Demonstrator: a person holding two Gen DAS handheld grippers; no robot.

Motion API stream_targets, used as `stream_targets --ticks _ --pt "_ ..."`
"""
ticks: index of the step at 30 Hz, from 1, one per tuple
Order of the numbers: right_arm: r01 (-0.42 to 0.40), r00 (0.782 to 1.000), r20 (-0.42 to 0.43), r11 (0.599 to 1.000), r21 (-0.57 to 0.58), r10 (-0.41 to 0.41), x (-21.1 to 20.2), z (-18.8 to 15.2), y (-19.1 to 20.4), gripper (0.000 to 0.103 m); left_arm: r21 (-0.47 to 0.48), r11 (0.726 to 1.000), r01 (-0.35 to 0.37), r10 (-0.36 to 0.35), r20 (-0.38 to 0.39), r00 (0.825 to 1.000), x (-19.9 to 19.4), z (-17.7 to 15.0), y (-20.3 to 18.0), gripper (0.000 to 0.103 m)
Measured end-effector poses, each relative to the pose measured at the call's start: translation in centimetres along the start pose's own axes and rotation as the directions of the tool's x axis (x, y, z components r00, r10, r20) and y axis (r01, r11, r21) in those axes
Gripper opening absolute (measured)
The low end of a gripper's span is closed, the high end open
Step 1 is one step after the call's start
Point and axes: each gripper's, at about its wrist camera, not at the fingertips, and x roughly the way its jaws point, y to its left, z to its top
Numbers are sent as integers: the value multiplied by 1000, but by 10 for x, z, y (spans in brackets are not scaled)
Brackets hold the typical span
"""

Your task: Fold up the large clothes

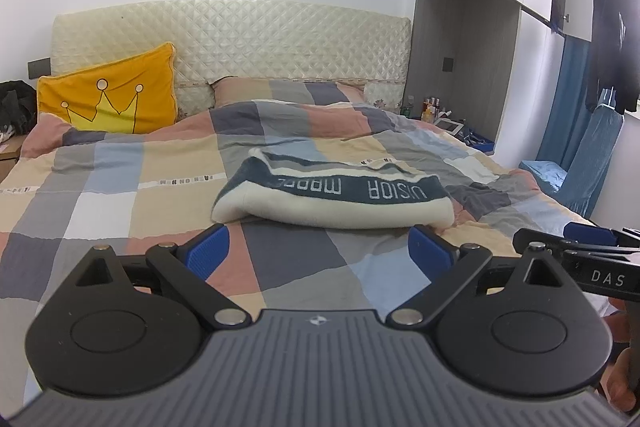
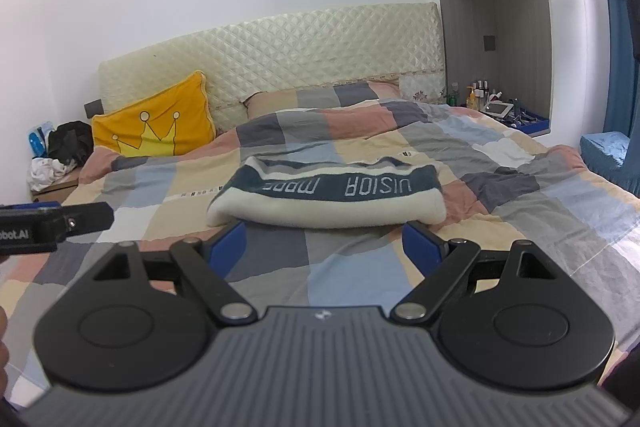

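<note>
Both grippers, left gripper [image 1: 319, 251] and right gripper [image 2: 324, 245], gaped empty before the thick, soft, floppy folded garment [image 1: 332, 193], likely best pinched at its near edge.

The sweater [image 1: 332, 193] is cream with a dark teal band carrying pale lettering. Under it, the quilt [image 1: 120, 187] is a patchwork of grey, light blue, beige, salmon pink and white squares. Behind the sweater, the pillow [image 1: 110, 99] is orange-yellow with a paler yellow crown outlined in dark lines. The headboard [image 1: 240, 39] is cream, quilted in diamonds. Right of the sweater, the curtain [image 1: 568, 99] is blue. Each hand-held gripper [image 1: 318, 251] is black with blue pads [image 1: 208, 253].
</note>
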Motion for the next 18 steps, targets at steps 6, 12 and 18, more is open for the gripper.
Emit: stream_targets --ticks 6,12,18 --pt "1 1000 -3 1000 1 -1 0 -1 1 87 0 1000 2 -2 -1 1000 1 -1 -4 98" --pt "0 1000 -11 1000 6 0 1 -1 1 87 0 1000 4 -4 0 1000 0 -1 -3 99" --pt "-2 1000 -3 1000 -4 2 2 -1 4 87 -2 1000 2 -2 0 1000 1 0 -3 99"
